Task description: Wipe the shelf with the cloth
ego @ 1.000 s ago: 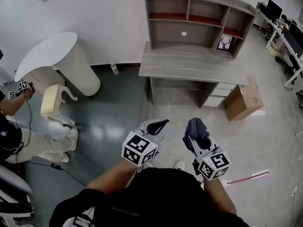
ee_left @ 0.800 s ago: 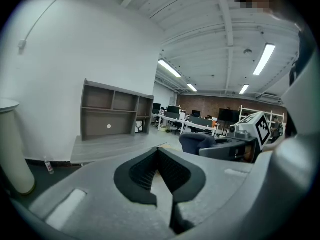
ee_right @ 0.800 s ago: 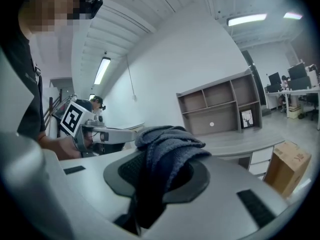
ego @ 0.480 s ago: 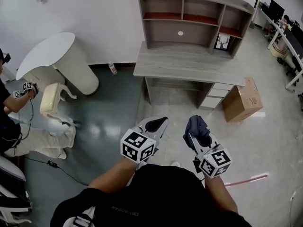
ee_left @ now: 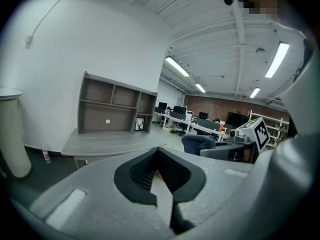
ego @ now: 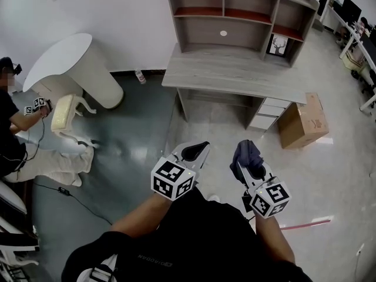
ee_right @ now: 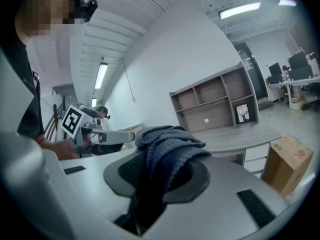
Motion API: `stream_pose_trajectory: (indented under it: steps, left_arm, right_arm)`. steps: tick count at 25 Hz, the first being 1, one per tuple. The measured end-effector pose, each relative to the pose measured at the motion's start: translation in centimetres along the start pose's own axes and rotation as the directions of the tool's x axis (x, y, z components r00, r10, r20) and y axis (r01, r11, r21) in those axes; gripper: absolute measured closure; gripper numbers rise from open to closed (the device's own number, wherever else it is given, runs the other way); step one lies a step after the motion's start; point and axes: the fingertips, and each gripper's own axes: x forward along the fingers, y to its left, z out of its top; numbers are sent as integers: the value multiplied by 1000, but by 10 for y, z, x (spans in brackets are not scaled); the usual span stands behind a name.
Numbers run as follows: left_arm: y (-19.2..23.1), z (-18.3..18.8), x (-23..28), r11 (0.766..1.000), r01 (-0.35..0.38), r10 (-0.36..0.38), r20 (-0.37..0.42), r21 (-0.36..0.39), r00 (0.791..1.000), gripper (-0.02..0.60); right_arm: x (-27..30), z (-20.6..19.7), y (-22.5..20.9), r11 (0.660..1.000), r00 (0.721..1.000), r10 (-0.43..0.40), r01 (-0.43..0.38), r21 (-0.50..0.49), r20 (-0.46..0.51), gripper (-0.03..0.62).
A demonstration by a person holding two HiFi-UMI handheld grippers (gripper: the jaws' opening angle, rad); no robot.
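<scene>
The right claw [ego: 248,164] is clamped on the dark blue cloth [ego: 244,150], which bunches over its tips ready for wiping. It is well short of the shelf [ego: 235,12] above the grey worktop [ego: 235,69]. The left claw [ego: 197,152] is closed on nothing (probably spare for now).

On my feed the cloth [ego: 245,153] reads dark navy. The right hand-held gripper [ego: 254,175] is pale grey with black pads, and the left hand-held gripper [ego: 196,152] matches it; each carries a cube of black-and-white square markers. The shelf [ego: 200,40] is grey wood grain with red boards in its top row. The cardboard box [ego: 301,122] is brown. The floor [ego: 135,128] runs from dark teal to pale grey.
</scene>
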Motion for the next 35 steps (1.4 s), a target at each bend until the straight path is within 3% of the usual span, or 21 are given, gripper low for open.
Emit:
stream_pose_trajectory:
  steps: [15, 25, 35]
  left_arm:
    - [32, 9, 47, 1000, 13, -12, -35, 20, 999, 574]
    - [117, 44, 108, 999, 28, -27, -42, 26, 999, 574]
    - [203, 90, 164, 995, 89, -88, -20, 54, 996, 574]
  right_arm:
    - [39, 2, -39, 1000, 1000, -4, 5, 24, -29, 499]
    - [129, 37, -77, 999, 999, 0, 1, 32, -34, 499]
    - [222, 79, -114, 999, 998, -51, 51, 4, -27, 499]
